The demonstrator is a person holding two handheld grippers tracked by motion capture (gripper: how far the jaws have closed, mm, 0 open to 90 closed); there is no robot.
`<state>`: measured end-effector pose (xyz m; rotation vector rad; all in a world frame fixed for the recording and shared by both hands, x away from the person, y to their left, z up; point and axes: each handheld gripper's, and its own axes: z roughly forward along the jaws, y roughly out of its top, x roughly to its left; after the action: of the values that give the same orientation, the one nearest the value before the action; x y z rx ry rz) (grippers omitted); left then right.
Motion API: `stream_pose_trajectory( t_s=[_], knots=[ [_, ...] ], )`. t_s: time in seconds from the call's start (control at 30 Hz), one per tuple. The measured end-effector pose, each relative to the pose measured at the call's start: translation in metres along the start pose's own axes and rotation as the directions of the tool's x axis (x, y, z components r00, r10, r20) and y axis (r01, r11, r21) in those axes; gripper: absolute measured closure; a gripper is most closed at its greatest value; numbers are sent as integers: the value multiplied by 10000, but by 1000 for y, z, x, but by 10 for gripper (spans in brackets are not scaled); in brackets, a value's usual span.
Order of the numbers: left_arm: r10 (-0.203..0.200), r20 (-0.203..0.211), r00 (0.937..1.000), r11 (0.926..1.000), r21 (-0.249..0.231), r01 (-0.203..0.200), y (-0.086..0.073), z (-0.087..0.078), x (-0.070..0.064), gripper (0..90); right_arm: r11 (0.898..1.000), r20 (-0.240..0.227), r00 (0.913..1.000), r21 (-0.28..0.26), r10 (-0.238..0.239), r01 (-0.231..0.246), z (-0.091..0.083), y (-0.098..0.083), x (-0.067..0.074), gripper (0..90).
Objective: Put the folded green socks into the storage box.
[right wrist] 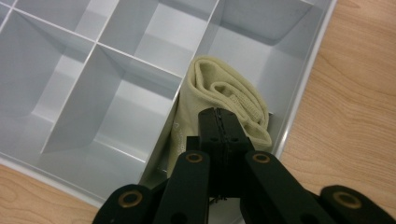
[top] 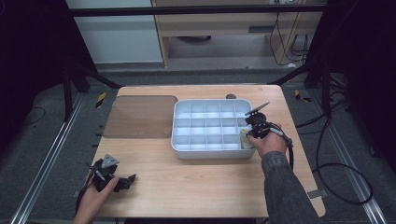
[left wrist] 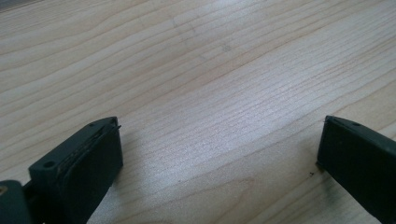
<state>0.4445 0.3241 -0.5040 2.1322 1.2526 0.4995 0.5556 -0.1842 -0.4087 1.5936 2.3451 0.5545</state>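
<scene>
While claw (right wrist: pixel 219 116) pins one sock (right wrist: pixel 219 88).

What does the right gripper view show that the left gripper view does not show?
The right gripper view has the right gripper, jaws shut together, pressing on a folded beige cloth in a corner compartment of the grey divided tray. The left gripper view has the left gripper, jaws wide open with nothing between them, above bare wood. Both share the light wooden table.

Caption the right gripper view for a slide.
Shut right gripper pressing a folded beige sock into a corner compartment of the white divided tray.
</scene>
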Motion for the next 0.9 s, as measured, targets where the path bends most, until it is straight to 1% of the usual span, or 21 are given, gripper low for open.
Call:
stream_pose_trajectory(
  t_s=[0.13,0.17,0.2,0.27,0.33,0.43,0.6,0.73,0.77,0.9],
  knots=[
    [29,7,10000,10000,5,-29,0,0,0,0,9998,11,10000,-193,8,-8,-4,2,1,900],
    [21,7,10000,10000,5,-21,0,0,0,0,9997,-17,9999,-220,104,-105,-5,4,2,900],
    [28,6,10000,10000,6,-28,0,0,0,0,9996,8,10000,-285,18,-18,-6,5,1,900],
    [62,-2,10000,10000,12,-62,0,0,0,0,9995,44,10000,-325,56,-54,-7,7,2,900],
    [72,6,10000,10000,9,-72,0,0,0,0,9995,130,9999,-318,1,3,-7,9,2,900],
    [78,11,10000,10000,6,-78,0,0,0,0,9996,107,9999,-258,110,-107,-6,11,1,900],
    [90,12,10000,10000,13,-90,0,0,0,0,9998,151,9998,-163,144,-141,-4,12,0,900],
    [103,22,9999,9999,15,-103,0,0,-1,0,9997,210,9995,40,253,-254,-2,13,-2,900],
    [108,31,9999,9999,18,-108,0,0,-1,0,9997,265,9994,135,220,-223,0,13,-4,900],
    [139,66,9999,9999,6,-139,0,0,-2,0,9975,278,9987,554,428,-443,7,11,-7,900]
  ],
)
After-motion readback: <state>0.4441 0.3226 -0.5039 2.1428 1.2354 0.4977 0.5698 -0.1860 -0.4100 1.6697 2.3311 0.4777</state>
